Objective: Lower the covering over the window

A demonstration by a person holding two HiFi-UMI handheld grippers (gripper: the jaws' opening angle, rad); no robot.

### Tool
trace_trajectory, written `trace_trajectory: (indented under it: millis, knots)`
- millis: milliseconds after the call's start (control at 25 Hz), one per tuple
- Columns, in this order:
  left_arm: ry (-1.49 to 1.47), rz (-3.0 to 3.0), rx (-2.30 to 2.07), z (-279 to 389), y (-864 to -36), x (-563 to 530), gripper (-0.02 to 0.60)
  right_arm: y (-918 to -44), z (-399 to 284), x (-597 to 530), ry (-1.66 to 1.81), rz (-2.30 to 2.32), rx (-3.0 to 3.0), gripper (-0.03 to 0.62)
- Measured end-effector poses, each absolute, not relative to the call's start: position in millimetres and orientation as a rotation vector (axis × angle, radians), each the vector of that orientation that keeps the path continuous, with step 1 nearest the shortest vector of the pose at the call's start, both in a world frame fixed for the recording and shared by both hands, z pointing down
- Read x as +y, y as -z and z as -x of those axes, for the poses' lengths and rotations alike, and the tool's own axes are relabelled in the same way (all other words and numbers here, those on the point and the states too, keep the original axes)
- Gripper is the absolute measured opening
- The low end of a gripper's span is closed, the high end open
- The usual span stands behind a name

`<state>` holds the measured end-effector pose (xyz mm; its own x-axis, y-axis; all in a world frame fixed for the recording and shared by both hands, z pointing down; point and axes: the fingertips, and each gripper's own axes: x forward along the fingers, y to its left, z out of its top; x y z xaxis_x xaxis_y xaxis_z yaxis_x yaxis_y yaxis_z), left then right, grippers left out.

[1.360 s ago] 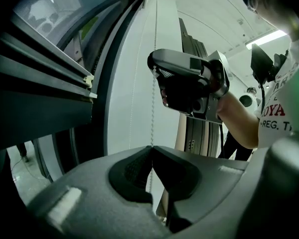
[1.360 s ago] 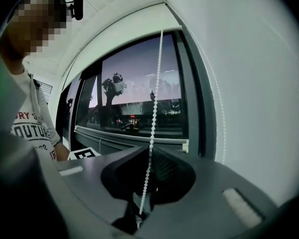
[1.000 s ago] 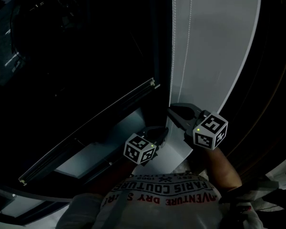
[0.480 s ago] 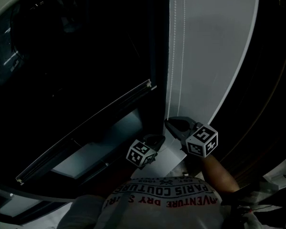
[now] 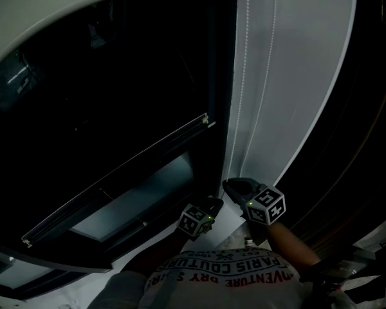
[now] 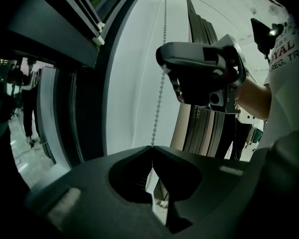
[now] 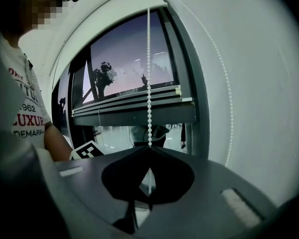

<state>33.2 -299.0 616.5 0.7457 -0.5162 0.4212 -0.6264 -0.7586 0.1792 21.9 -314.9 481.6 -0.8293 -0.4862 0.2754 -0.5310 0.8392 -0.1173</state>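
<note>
Left claw [image 5: 216,201] and right claw [image 5: 227,186] both sit lower in the head view than a second ago, closer to the person's shirt [image 5: 225,270]. Left claw is pressed together, pinching the bead chain [image 6: 160,96] at its tips. Right claw is also pressed together, pinching a strand of the chain that runs straight up from its tips. It sits just right of the left claw and a bit farther up. The chain's strands hang along a white wall strip [image 5: 302,76] at the right edge of the window [image 5: 103,89]. The blind's bottom bar [image 5: 116,179] hangs partway down the window to the left, with brighter glass below it. Whether both claws hold the same strand I cannot tell.
</note>
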Motion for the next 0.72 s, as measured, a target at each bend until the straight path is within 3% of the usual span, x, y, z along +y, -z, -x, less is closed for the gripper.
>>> trace_trajectory:
  millis: [240,360,440,720]
  knots:
    - [-0.473,-2.664,-0.823,-29,-611,-284,0.015,-479,-17,-308,-0.298,-0.817,-2.819,0.007]
    - [-0.404,-2.651,-0.821,-14,-597,-281,0.078,-478,-15,-306,-0.301,-0.856,-2.818,0.006]
    - [-0.376,-2.658,-0.809,-5,-582,-277,0.082,-478,-13,-303,-0.293,-0.87,-2.807,0.006]
    - [-0.08,-2.82,-0.659,5,-442,-273,0.081,-474,-12,-288,-0.312,-0.953,-2.794,0.006]
